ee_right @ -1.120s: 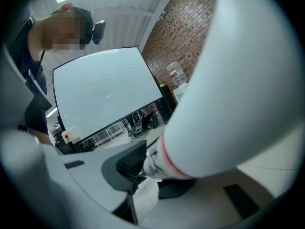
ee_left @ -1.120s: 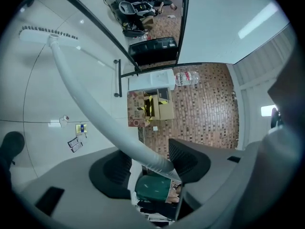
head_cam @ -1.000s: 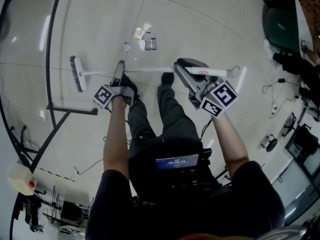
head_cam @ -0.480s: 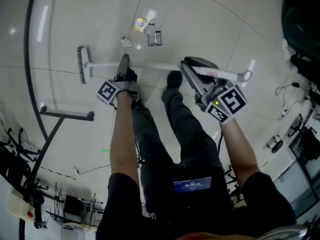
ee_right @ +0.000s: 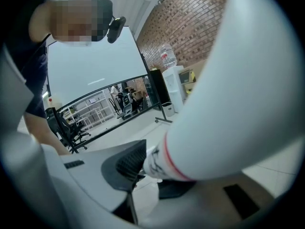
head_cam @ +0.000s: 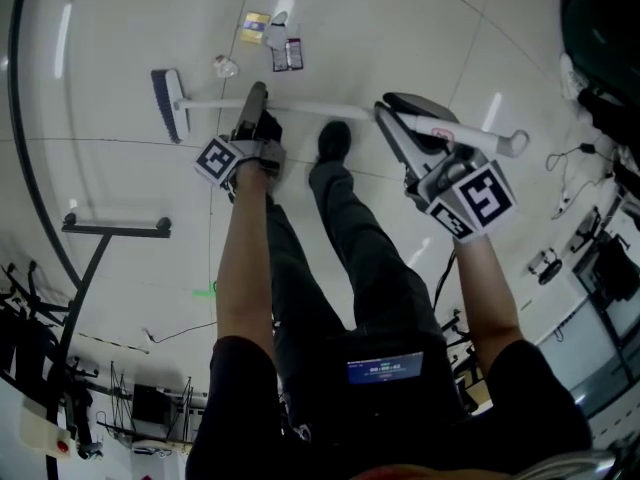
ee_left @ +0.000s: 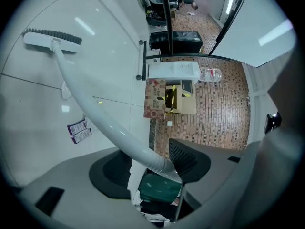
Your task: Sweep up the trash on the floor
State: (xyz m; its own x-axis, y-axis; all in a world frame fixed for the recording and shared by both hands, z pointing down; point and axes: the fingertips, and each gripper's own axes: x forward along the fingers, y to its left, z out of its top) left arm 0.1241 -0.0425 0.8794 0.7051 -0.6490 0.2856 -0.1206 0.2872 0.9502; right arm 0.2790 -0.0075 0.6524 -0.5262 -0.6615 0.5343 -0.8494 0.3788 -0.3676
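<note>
A white-handled broom point(head_cam: 320, 108) lies almost level above the pale floor, its brush head point(head_cam: 165, 103) at the left. My left gripper point(head_cam: 254, 101) is shut on the handle a little way from the brush. In the left gripper view the handle point(ee_left: 95, 113) runs from the jaws up to the brush head point(ee_left: 52, 37). My right gripper point(head_cam: 400, 118) is shut on the handle near its far end point(head_cam: 512, 144), and the handle point(ee_right: 228, 109) fills the right gripper view. Trash lies beyond the broom: a yellow wrapper point(head_cam: 255, 26), dark packets point(head_cam: 287, 54) and a crumpled scrap point(head_cam: 225, 66).
The person's legs and dark shoes point(head_cam: 335, 138) stand right behind the broom. A black metal stand point(head_cam: 115, 228) is at the left, cables and gear point(head_cam: 560, 258) at the right. Ahead in the left gripper view stand a cardboard box point(ee_left: 169, 99) and a water bottle point(ee_left: 209, 74).
Both hands have sunk with the broom, which now hangs lower and closer to the floor. The brush head sits nearer to the trash. Neither grip has changed.
</note>
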